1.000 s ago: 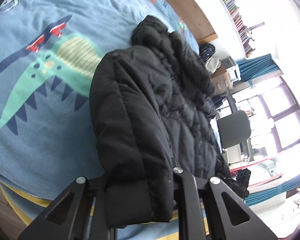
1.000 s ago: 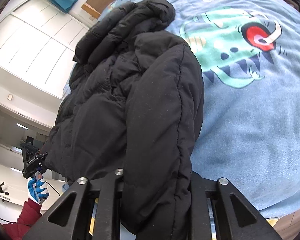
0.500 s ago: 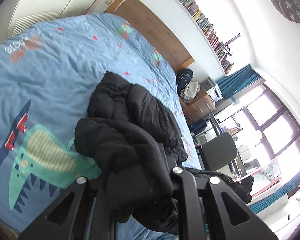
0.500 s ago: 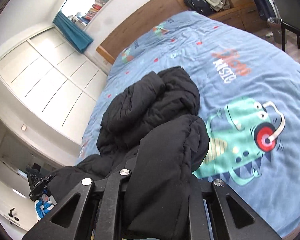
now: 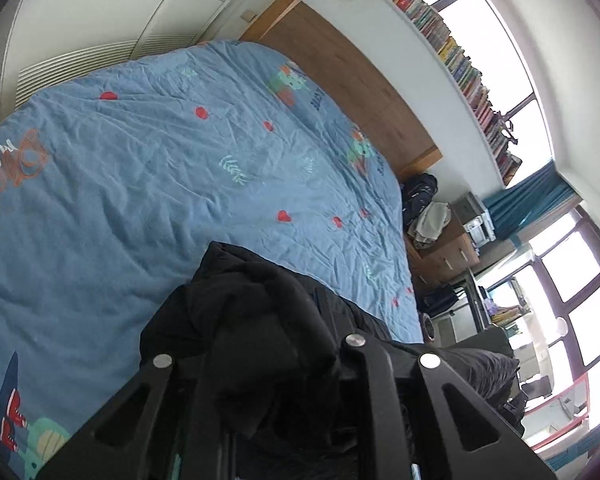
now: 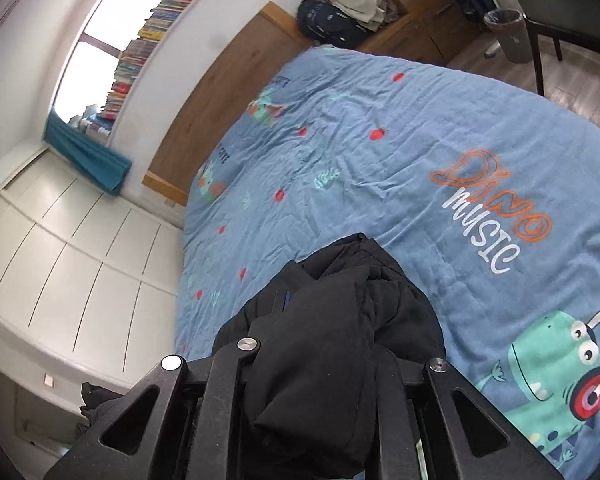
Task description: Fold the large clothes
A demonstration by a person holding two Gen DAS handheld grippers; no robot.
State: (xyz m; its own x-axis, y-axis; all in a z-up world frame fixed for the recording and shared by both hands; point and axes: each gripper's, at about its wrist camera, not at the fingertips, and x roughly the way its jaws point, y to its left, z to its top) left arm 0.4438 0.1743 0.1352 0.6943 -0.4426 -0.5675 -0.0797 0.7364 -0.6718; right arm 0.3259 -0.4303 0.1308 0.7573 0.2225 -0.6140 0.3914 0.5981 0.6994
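Both the left gripper (image 5: 276, 364) and right gripper (image 6: 316, 356) are clamped on the black jacket (image 5: 260, 312), bunched at the near edge of the bed (image 5: 140, 184).

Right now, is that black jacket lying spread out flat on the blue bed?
No, the black jacket is bunched up and clamped in the right gripper, above the blue bedspread.

1. A blue dinosaur-print bedspread (image 6: 380, 152) reads "DINO MUSIC".
2. A wooden headboard (image 5: 352, 80) stands at the bedspread's far end.
3. A bookshelf (image 5: 460, 64) runs above the headboard.
4. A dark backpack (image 6: 332, 20) sits just beside the headboard.
5. White wardrobe doors (image 6: 60, 248) flank the bedspread.
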